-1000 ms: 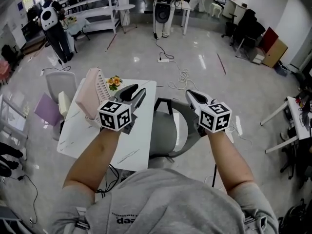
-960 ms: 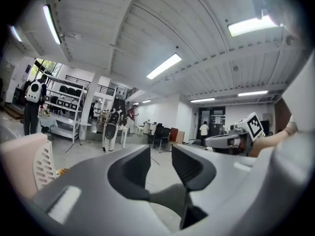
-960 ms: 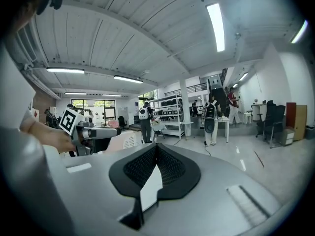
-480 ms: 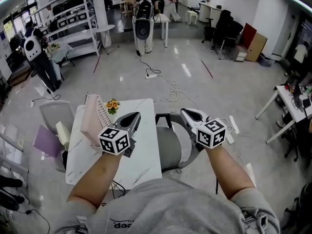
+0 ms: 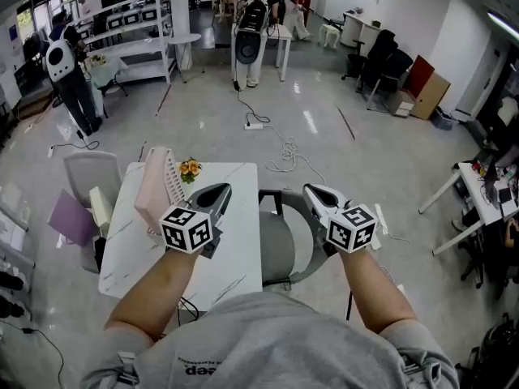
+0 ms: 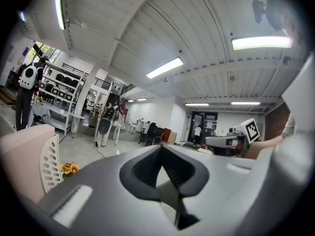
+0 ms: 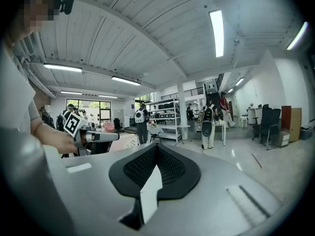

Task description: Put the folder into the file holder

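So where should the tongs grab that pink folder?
Probably the top edge, coming down from above. The pink folder stands upright on the table with the white file holder close beside it. That leaves the thin top edge sticking up free, with room either side.

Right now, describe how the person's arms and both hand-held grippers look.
The left hand-held gripper and right hand-held gripper are matching grey shells tapering to a point, with black ribbed lining inside. Each carries a cube of black-and-white square markers. The person wears a grey short-sleeved T-shirt; no cables show.
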### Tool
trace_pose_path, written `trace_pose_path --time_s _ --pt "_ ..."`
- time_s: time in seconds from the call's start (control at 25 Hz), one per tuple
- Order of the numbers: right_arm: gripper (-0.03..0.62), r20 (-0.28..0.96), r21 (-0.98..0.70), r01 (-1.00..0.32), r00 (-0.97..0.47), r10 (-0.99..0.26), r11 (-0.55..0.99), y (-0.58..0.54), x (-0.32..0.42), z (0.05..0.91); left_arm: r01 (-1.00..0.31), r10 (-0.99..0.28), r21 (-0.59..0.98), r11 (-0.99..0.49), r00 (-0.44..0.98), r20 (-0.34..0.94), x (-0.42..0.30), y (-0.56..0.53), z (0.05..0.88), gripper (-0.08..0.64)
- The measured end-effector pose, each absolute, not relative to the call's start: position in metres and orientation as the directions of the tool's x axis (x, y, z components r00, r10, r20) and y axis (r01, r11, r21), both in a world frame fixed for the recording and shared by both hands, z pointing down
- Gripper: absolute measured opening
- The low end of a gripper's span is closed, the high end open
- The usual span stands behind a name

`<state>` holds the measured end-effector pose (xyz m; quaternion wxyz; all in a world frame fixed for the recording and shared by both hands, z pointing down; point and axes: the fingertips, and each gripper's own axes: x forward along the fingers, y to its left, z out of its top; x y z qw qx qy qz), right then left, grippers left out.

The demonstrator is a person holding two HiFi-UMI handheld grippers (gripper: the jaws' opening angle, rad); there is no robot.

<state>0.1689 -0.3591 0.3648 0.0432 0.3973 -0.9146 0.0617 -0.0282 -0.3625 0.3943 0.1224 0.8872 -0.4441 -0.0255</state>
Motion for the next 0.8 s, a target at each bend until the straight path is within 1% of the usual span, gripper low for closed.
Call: trace_pose_path --time_s 0.8 --pt "0.003 0.146 -0.073 -0.726 -0.686 -0.713 0.684 -0.360 0.167 0.381 -0.792 -0.806 0.230 -0.565 0.590 0.053 -0.023 -0.363 0.400 0.058"
